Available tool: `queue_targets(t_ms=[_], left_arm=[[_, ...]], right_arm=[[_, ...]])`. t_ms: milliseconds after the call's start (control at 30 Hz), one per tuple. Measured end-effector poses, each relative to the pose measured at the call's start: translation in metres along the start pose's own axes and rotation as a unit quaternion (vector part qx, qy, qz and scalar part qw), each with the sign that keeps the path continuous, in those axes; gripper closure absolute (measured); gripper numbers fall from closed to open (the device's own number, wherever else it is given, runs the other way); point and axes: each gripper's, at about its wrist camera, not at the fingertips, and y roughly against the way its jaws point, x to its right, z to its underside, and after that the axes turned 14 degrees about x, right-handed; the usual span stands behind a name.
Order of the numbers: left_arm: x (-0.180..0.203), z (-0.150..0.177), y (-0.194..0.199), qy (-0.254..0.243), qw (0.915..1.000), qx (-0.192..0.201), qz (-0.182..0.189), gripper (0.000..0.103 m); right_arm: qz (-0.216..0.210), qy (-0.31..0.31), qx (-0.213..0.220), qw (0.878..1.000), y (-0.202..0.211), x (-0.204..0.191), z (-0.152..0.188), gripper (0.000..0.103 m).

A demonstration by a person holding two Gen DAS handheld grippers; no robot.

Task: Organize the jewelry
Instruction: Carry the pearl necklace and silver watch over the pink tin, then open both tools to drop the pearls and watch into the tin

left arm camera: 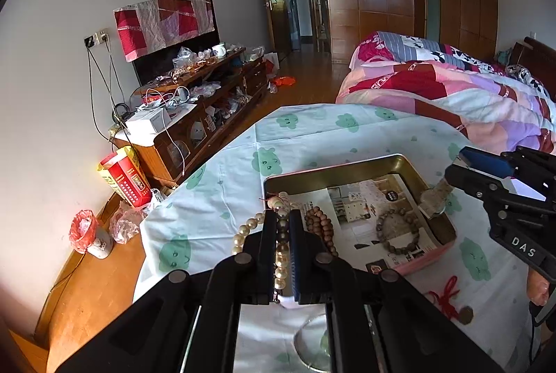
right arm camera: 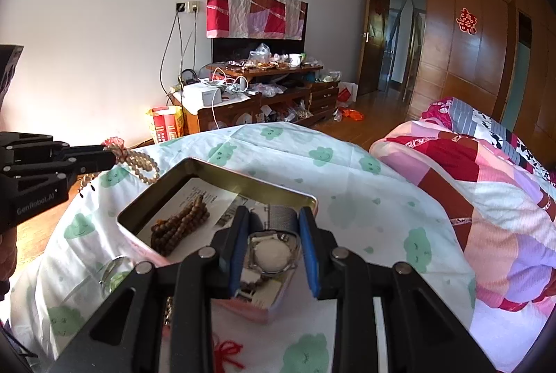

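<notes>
While the left gripper point(left arm camera: 282, 234) clamps the pearl strand point(left arm camera: 279, 255), the right gripper point(right arm camera: 274, 246) holds the watch point(right arm camera: 272, 255) over the tin point(left arm camera: 347, 173); next: release inside.

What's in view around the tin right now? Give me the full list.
Tin: one, gold inside, pink outside, on the table, paper-lined.
Pearl necklace: one, cream, clamped in the left gripper, left of the tin.
Wooden bead strand: one, brown, in the tin.
Bead bracelet: one, grey-brown, in the tin.
Watch: one, silver with white dial, between the right gripper's fingers, over the tin's edge.
Red cord: one, on the tablecloth beside the tin.
Tablecloth: one, white with green print.
Left gripper: black, shut on the pearls.
Right gripper: black with blue pads, around the watch.
</notes>
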Motion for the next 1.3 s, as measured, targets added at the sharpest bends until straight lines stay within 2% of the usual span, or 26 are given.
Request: queue_targets(t_ms=[733,800,833,867,900,933,967,1000,1067,1300], left_arm=[[0.006,0.013,-0.048,-0.020,0.9992,-0.030,-0.018,0.096],[0.008,0.014,-0.048,-0.028,0.9988,-0.033,-0.021,0.090],[0.008,0.015,-0.048,-0.030,0.9987,-0.033,-0.024,0.080],[0.008,0.016,-0.046,-0.033,0.9986,-0.031,-0.030,0.061],[0.007,0.016,-0.045,-0.033,0.9984,-0.026,-0.039,0.049],[0.005,0.017,-0.042,-0.034,0.9981,-0.018,-0.049,0.028],[0.004,0.018,-0.040,-0.035,0.9977,-0.012,-0.057,0.023],[0.002,0.019,-0.039,-0.035,0.9976,-0.010,-0.059,0.023],[-0.002,0.023,-0.040,-0.031,0.9977,-0.019,-0.058,0.023],[-0.021,0.046,-0.029,0.004,0.9965,-0.043,-0.071,0.023]], right_arm=[[0.004,-0.005,-0.041,0.999,-0.048,0.003,0.021,0.070],[0.005,-0.008,-0.043,0.999,-0.048,0.005,0.022,0.070],[0.010,-0.004,-0.041,0.999,-0.047,0.005,0.023,0.069],[0.014,-0.002,-0.042,0.999,-0.048,0.005,0.023,0.065],[0.015,-0.003,-0.042,0.999,-0.047,0.006,0.023,0.065],[0.014,-0.005,-0.042,0.999,-0.047,0.006,0.022,0.065],[0.016,-0.005,-0.041,0.999,-0.046,0.006,0.022,0.063],[0.019,-0.003,-0.040,0.999,-0.044,0.006,0.022,0.055],[0.023,-0.004,-0.037,0.999,-0.042,0.006,0.022,0.047],[0.034,-0.012,-0.039,0.999,-0.026,0.010,0.026,0.047]])
